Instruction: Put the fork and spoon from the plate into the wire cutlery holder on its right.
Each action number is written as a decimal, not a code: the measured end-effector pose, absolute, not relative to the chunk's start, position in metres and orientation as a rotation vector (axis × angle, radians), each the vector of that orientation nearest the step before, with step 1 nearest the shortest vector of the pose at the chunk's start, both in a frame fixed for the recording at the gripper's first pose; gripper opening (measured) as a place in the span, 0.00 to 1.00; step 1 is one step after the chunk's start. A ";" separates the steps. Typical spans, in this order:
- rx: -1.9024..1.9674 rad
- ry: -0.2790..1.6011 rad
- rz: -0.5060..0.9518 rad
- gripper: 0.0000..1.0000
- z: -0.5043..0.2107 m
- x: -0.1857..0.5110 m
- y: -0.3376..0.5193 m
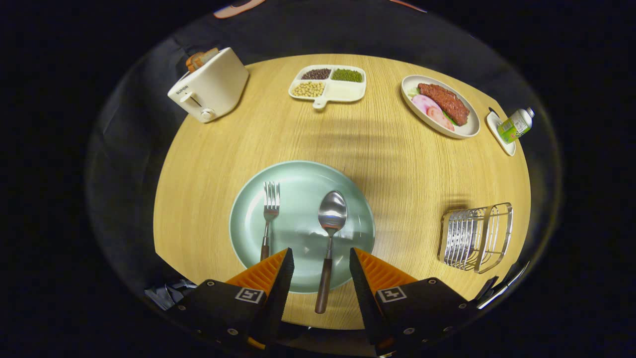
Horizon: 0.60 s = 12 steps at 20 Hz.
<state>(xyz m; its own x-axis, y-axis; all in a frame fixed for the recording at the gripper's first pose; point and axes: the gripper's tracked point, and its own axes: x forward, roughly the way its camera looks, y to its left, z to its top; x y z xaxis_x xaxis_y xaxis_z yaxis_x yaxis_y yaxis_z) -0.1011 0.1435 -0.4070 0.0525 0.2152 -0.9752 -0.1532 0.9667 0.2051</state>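
Nothing of the task is looking done yet: both pieces of cutlery are lying on the pale green plate [348, 199], and the wire cutlery holder [476, 237] is standing empty on the bench [387, 149], well apart from the plate on its right side

The fork [269, 219] is resting on the plate's left half, tines pointing away from the tool, its brown handle running down toward the left finger. The spoon [328, 243] is lying beside it nearer the plate's middle, bowl facing up, its brown handle overhanging the near rim of the plate and reaching out over the bench

The tool [321, 268] is hanging above the near edge of the plate with its fingers spread wide apart, gripping nothing. The spoon's handle is sitting in the gap between them, touching neither as far as can be told, so the spoon is looking like the first piece to be taken

Judging from this, the whole job is remaining: closing on the spoon, carrying it over to the holder, dropping it in, then coming back and doing the same for the fork
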 end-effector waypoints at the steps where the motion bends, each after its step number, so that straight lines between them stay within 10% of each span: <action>1: 0.055 1.519 0.261 0.67 -0.414 -0.105 0.143; 12: 0.033 1.637 0.137 0.22 -0.460 -0.123 0.142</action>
